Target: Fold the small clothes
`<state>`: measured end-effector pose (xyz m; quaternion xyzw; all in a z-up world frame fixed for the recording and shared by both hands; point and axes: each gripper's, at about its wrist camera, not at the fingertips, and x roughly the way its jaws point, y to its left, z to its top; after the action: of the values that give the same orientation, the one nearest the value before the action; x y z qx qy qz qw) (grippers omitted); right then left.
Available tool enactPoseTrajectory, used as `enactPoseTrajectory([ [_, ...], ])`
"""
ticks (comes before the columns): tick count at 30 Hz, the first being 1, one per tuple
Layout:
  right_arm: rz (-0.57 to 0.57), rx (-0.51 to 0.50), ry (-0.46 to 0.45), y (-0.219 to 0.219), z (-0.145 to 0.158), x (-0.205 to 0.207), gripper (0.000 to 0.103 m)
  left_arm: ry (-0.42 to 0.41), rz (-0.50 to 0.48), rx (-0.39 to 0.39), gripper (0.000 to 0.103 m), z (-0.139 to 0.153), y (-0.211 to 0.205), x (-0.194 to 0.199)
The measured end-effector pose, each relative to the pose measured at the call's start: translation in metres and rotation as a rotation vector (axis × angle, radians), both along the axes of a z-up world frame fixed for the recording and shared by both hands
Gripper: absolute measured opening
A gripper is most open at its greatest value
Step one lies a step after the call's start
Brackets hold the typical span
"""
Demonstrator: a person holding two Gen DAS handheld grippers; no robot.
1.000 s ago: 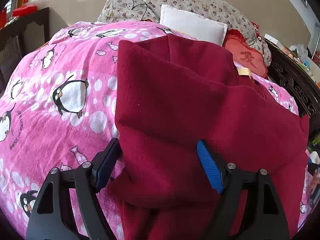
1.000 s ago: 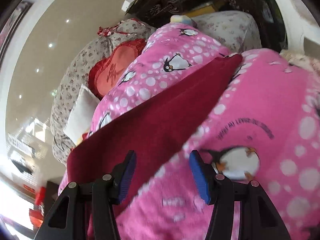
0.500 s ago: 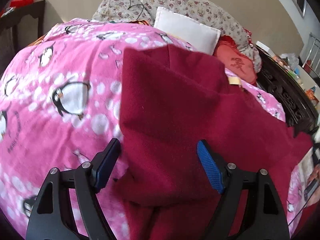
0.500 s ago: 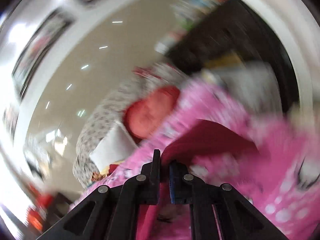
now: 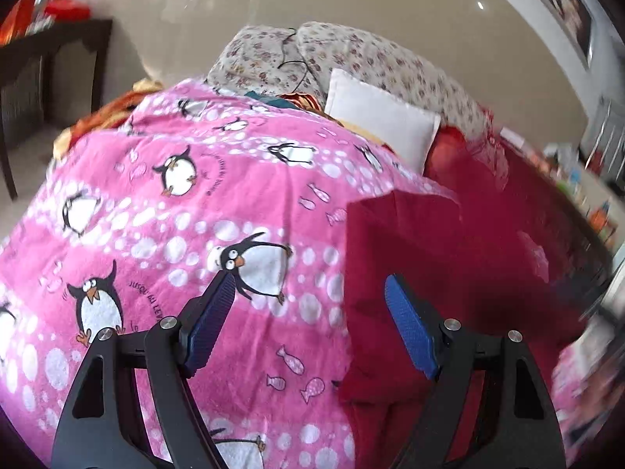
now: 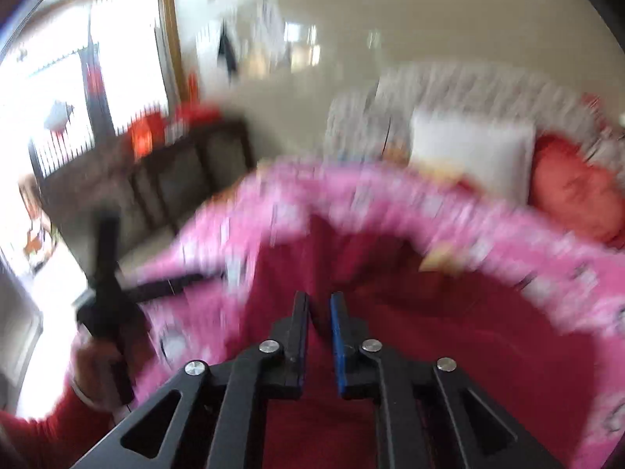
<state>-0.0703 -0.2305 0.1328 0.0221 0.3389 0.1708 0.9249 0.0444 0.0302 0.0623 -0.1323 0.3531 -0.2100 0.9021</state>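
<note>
Cloth (image 5: pixel 449 273) lies dark red on the pink blanket (image 5: pixel 195 215) ahead and right of your left claw (image 5: pixel 308 320), whose fingers are spread wide with nothing between them. Your right claw (image 6: pixel 320 320) is clenched on a fold of it. Only the blurred right view shows your left hand (image 6: pixel 97 363) gripping its handle.
</note>
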Motion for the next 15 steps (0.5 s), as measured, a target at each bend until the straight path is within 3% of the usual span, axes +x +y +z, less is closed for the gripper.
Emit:
enactPoseTrajectory([
  [1,0.012,0.0,0.046,0.005,-0.014,0.007,0.029,0.019,0.004,-0.03,0.08,-0.002,0.003,0.003],
  [3,0.012,0.006,0.101,0.003,-0.029,0.007,0.043,0.049,-0.012,-0.065,0.08,-0.006,-0.003,0.007],
  [9,-0.128,0.045,0.006,-0.049,-0.005,-0.037,0.047,0.004,-0.064,-0.052,0.08,0.0,-0.023,-0.009],
  [15,-0.404,-0.106,-0.023,-0.124,0.003,-0.061,0.048,-0.053,-0.059,-0.132,0.08,0.009,-0.014,-0.018],
])
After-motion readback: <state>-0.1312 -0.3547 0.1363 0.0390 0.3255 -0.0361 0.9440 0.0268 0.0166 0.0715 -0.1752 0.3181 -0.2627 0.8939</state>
